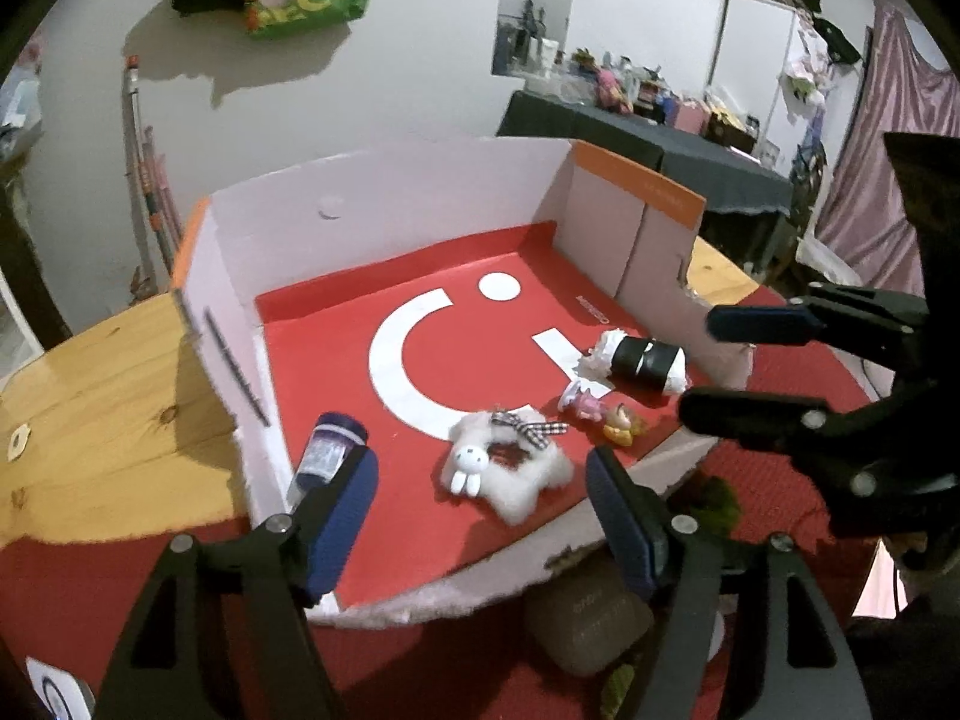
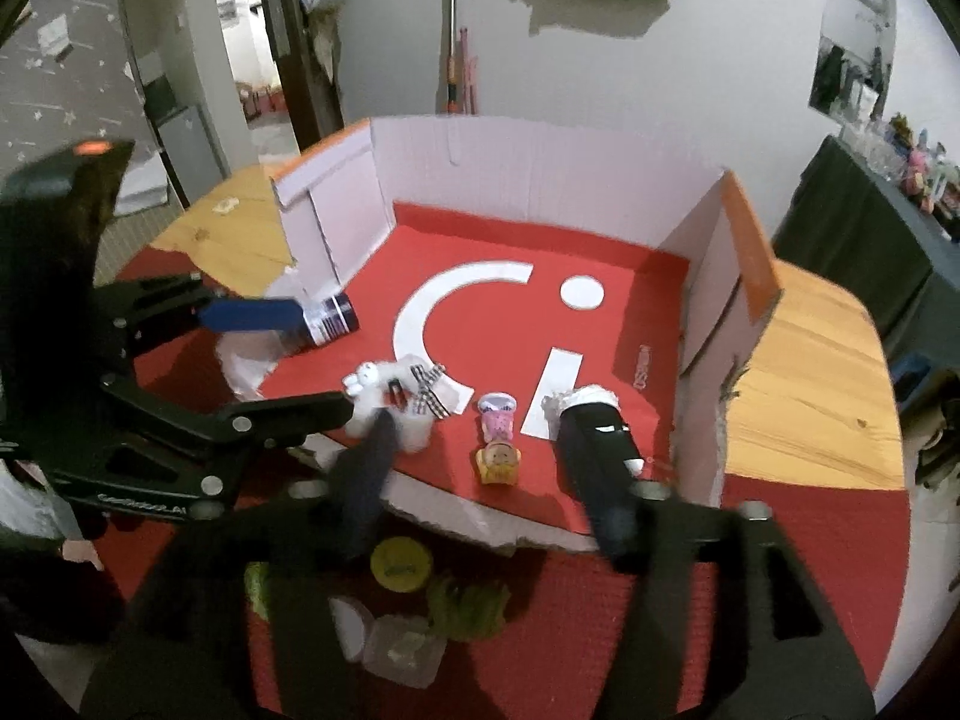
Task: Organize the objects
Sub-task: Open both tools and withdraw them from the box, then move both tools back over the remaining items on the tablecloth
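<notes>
The box [image 1: 384, 204] stands open at the top and along its torn near edge, so tongs can pass in from the front or from above. Its back and side walls close off the other three sides. The far half of the red floor [image 1: 336, 360] lies bare. Across the near half lie a bottle [image 1: 327, 450] against the left wall, a plush [image 1: 510, 468], two small figures [image 2: 498, 438] and a black roll [image 1: 645, 360] near the right wall, with gaps between them. Clutter [image 2: 408, 624] crowds the tabletop [image 2: 822, 372] before the box.

White wall [image 1: 420, 60], wooden table [image 1: 108, 408]
</notes>
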`<state>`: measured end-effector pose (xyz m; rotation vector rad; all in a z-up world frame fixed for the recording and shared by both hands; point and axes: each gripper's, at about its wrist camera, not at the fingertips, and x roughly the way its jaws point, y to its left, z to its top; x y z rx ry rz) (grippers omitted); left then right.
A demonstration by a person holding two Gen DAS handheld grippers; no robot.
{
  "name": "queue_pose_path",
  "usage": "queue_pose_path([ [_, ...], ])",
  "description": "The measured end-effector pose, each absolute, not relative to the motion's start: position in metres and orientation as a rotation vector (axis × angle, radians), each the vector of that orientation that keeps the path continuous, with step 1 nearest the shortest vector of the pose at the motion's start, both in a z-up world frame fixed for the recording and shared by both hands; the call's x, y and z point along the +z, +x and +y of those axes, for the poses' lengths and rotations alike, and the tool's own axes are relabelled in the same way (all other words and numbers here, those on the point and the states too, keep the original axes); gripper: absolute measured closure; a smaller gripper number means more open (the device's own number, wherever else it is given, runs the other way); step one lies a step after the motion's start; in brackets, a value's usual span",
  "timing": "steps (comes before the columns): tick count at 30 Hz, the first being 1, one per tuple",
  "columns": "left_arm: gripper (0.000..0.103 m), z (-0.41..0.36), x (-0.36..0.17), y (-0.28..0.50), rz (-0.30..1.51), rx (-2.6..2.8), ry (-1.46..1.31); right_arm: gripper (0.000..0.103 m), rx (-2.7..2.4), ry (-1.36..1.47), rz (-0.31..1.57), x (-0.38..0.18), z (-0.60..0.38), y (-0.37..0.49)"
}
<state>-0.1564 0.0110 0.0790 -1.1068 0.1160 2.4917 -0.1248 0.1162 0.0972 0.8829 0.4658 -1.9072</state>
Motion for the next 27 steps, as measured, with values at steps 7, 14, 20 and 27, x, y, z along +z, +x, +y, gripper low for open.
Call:
queue_pose_path([
  [7, 0.017, -0.002, 0.092, -0.131, 0.077, 2.59, -1.044, 0.037, -1.961, 0.82, 0.419, 0.114, 0.136, -0.108],
  [14, 0.007, -0.015, 0.106, -0.102, 0.007, 2.676, -0.968, 0.024, -2.034, 0.757, 0.342, 0.121, 0.164, -0.089],
  [20, 0.0, -0.017, 0.107, -0.073, -0.049, 2.733, -0.903, 0.017, -2.078, 0.757, 0.289, 0.116, 0.187, -0.078],
  [27, 0.0, -0.013, 0.09, -0.045, -0.056, 2.768, -0.898, 0.016, -2.145, 0.74, 0.284, 0.102, 0.207, -0.06],
])
